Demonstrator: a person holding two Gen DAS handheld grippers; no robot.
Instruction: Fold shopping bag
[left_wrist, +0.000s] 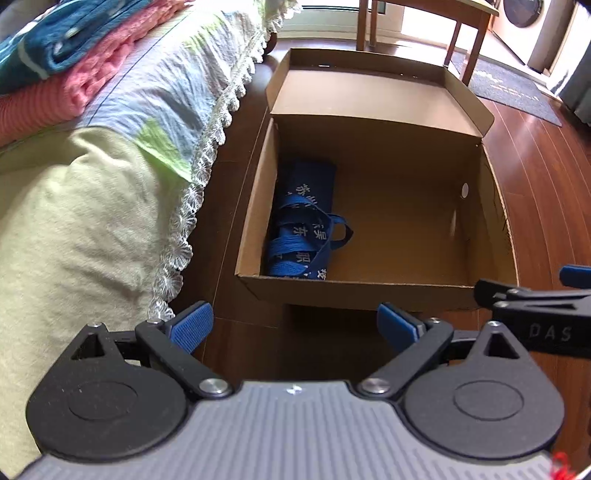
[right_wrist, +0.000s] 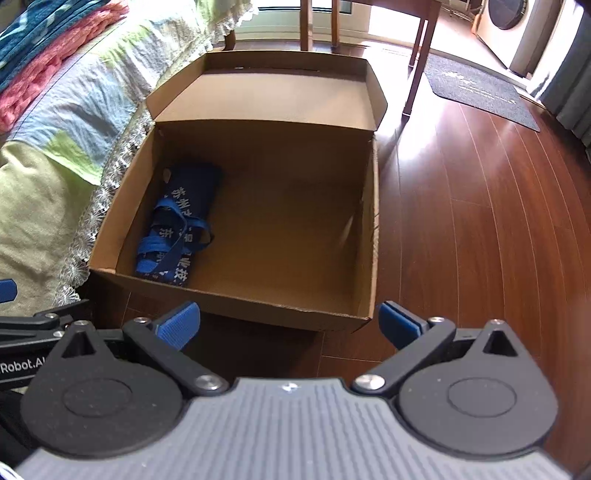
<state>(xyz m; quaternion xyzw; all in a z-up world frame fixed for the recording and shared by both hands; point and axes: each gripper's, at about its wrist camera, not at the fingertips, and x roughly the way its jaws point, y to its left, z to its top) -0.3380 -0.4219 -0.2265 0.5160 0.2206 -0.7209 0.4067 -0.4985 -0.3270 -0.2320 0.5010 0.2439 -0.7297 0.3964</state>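
— Grippers? Pose?
— Left gripper (left_wrist: 295, 328) and right gripper (right_wrist: 290, 328) hover level, side by side, jaws wide, empty.
— Bag?
— Folded blue shopping bag (left_wrist: 304, 225) ahead, in the cardboard box (left_wrist: 369, 291), white Chinese lettering.

bags: 1 (left_wrist: 303, 221); boxes: 1 (left_wrist: 487, 206); tools: 2 (left_wrist: 295, 328) (right_wrist: 290, 325); mats: 1 (right_wrist: 480, 92)

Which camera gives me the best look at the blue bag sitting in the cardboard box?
The left wrist view. There the folded blue bag looks larger, and its white lettering and looped handles show clearly against the left wall of the cardboard box. The right wrist view shows the same bag smaller and further to one side.
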